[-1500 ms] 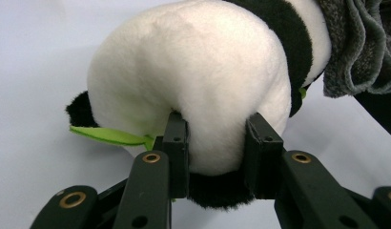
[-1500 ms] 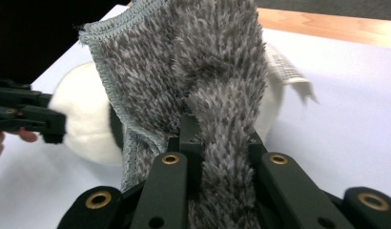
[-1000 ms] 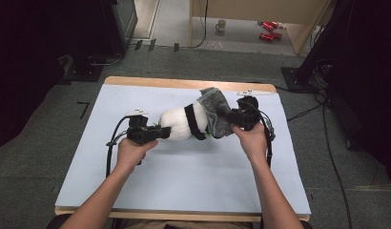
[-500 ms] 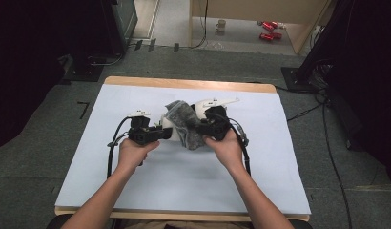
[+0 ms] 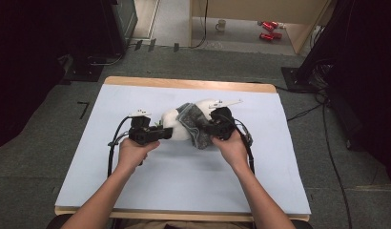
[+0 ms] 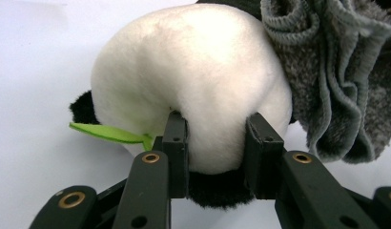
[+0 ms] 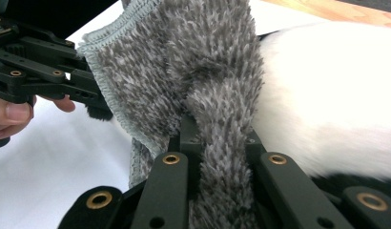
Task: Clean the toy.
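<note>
While the left gripper point(image 6: 216, 143) pinches the plush point(image 6: 193, 86), the right gripper point(image 7: 217, 143), clamped on the cloth point(image 7: 184, 67), has it bunched mid-body; rest uncovered.

plush toy point(image 6: 193, 86); fuzzy grey cloth point(image 7: 208, 71)
</note>
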The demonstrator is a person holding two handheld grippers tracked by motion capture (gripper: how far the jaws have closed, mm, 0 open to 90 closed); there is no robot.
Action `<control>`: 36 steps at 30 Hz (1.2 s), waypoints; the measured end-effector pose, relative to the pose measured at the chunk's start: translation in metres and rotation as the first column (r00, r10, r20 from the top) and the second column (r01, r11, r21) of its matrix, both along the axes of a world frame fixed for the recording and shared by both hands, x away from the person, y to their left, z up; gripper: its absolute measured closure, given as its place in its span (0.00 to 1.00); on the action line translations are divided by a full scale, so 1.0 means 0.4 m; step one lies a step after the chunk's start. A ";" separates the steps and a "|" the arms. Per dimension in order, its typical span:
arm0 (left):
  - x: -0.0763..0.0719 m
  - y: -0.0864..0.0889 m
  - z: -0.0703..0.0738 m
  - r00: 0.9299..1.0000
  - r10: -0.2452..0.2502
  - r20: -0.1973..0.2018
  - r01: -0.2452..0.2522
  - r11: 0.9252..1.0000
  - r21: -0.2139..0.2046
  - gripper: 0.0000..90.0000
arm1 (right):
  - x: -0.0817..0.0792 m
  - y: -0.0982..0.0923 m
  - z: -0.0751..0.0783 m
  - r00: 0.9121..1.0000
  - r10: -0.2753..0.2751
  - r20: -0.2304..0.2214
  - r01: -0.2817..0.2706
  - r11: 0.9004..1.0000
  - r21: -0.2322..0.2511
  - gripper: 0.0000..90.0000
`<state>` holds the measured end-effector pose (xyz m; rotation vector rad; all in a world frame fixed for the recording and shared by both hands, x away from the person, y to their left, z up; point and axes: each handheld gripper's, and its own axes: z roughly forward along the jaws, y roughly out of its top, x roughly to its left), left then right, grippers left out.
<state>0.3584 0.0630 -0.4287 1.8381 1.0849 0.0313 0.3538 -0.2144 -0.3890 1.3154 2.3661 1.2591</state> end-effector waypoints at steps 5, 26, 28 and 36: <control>0.009 0.015 -0.006 1.000 0.008 -0.016 -0.008 1.000 -0.007 0.74 | 0.007 -0.046 0.019 0.999 -0.031 -0.013 0.031 0.999 0.029 0.89; 0.016 0.037 -0.019 0.998 -0.030 0.057 0.029 0.999 0.015 0.54 | 0.040 -0.160 0.005 0.988 -0.146 -0.053 0.152 0.980 0.126 0.88; 0.011 0.042 -0.017 0.993 -0.055 0.103 0.052 0.998 0.034 0.49 | 0.041 -0.159 0.005 0.987 -0.150 -0.048 0.155 0.980 0.125 0.88; -0.012 0.061 -0.016 0.959 -0.156 0.235 0.145 0.987 0.063 0.34 | 0.054 -0.155 0.005 0.986 -0.166 -0.034 0.169 0.978 0.121 0.88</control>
